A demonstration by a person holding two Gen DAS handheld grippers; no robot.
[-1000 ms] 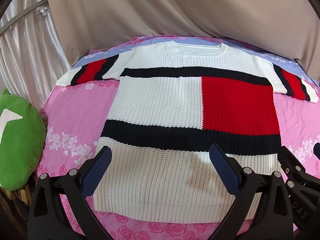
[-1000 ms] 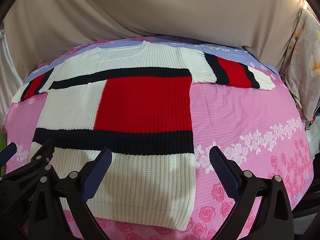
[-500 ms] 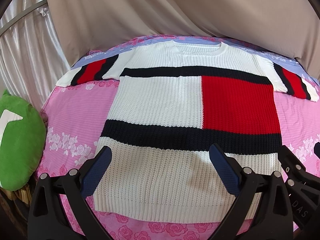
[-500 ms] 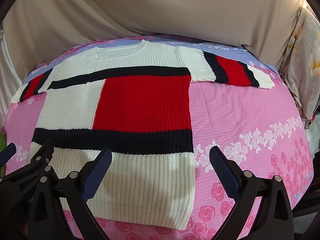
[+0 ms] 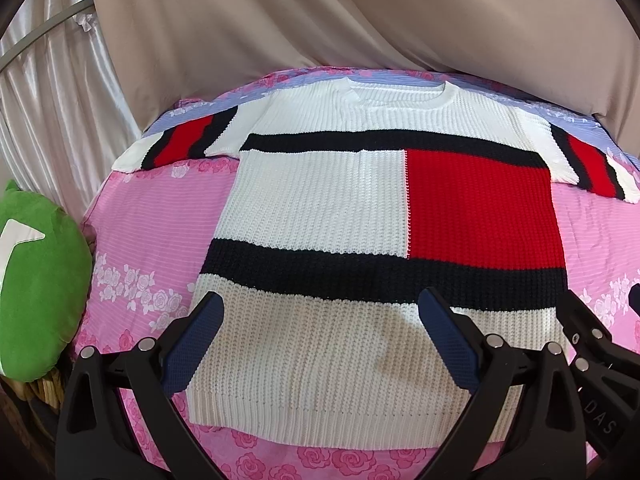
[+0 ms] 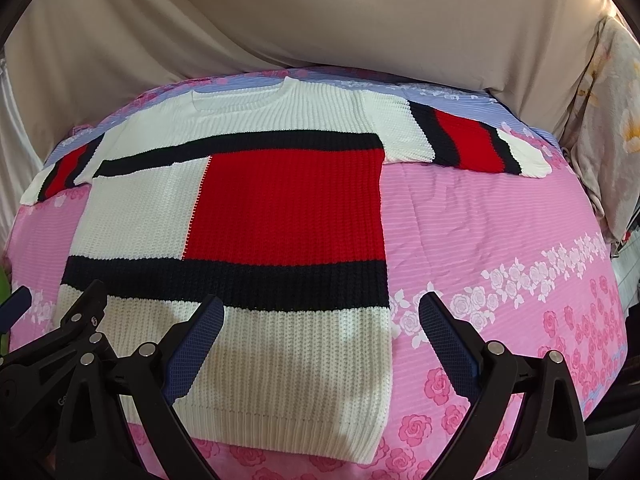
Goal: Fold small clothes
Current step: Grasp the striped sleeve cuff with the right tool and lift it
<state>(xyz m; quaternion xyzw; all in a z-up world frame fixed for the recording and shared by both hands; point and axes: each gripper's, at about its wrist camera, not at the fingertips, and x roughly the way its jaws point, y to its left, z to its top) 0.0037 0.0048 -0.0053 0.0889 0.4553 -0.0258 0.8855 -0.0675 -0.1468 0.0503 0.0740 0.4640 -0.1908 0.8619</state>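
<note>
A knitted short-sleeved sweater (image 5: 320,208), white with black bands and a red block, lies flat and spread out, collar at the far end, hem nearest me. It also shows in the right wrist view (image 6: 280,216). My left gripper (image 5: 320,312) is open and empty, hovering above the white hem part. My right gripper (image 6: 320,312) is open and empty above the sweater's right hem corner. The right gripper's body (image 5: 592,344) shows at the lower right of the left wrist view, and the left gripper's body (image 6: 60,344) at the lower left of the right wrist view.
The sweater lies on a pink rose-print sheet (image 6: 500,240) with a blue striped band at the far end. A green cushion (image 5: 40,296) sits off the left edge. Beige drapes (image 5: 360,20) hang behind. A floral cloth (image 6: 612,140) hangs at the right.
Both views have shifted only slightly; the sweater and the open grippers stand as before.
</note>
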